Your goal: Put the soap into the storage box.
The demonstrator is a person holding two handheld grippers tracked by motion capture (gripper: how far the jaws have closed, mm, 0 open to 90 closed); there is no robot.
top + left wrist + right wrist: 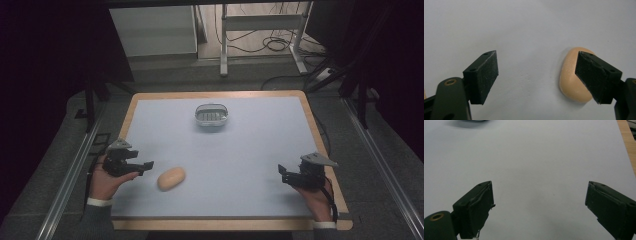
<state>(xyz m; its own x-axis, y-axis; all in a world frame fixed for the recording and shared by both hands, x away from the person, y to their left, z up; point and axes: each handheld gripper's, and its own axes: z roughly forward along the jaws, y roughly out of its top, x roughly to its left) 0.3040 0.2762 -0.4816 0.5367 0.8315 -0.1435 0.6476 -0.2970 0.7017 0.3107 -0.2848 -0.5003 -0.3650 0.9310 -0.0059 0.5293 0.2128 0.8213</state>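
Note:
A tan, rounded soap-like lump [171, 178] lies on the pale blue mat toward the front left. My left gripper [142, 167] is open just left of it, a hand holding it low over the mat. In the left gripper view the lump [571, 75] sits partly behind the right-hand pad [596, 76], outside the gap. A small clear oval dish [212, 114] with a ribbed insert stands at the back centre. My right gripper [283, 173] is open at the front right, and in the right gripper view its pads [477, 208] have bare mat between them.
The mat covers a wooden table [320, 131] whose rim shows all round. Metal rails [70, 170] run along both sides of the table. Beyond the far edge stand a white frame and floor cables [272, 45].

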